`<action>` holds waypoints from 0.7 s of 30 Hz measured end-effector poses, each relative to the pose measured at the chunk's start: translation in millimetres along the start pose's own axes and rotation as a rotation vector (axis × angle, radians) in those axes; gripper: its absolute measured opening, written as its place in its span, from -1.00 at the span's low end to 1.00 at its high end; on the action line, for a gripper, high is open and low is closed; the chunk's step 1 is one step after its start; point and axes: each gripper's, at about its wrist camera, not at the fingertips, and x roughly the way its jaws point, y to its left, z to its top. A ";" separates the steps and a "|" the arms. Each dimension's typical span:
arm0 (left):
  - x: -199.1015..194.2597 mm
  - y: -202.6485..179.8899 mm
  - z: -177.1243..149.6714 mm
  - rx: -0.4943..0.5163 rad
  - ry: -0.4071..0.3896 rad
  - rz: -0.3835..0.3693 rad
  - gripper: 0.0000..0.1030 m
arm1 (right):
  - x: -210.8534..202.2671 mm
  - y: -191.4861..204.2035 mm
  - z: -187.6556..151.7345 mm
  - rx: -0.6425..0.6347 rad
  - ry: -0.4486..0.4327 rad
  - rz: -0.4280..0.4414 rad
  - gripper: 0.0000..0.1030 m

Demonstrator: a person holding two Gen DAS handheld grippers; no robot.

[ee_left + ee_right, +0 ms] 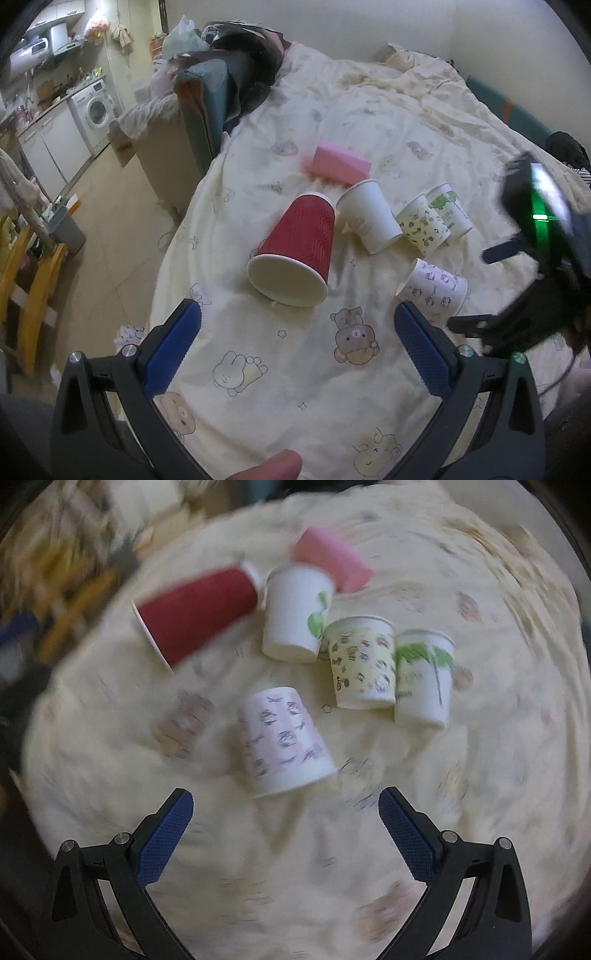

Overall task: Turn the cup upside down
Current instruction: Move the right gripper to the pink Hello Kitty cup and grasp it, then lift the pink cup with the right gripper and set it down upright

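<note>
Both grippers wide and empty; cups clustered mid-bed.

Your left gripper faces the red cup, lying on its side on the quilt, mouth toward you. Right gripper hangs near the small patterned cup; view blurred. Straddle one cup's wall squarely, close gently, since paper crushes, then lift clear before rotating.

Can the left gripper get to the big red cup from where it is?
Probably yes. The left gripper is open, and the red cup lies on its side just ahead of it on the bedspread, mouth toward the gripper. Nothing sits between them; the other cups are off to the right.
</note>
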 end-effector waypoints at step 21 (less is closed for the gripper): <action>10.9 8.5 -1.2 -0.036 0.050 0.011 1.00 | 46.9 -11.3 7.0 0.003 0.155 0.036 0.26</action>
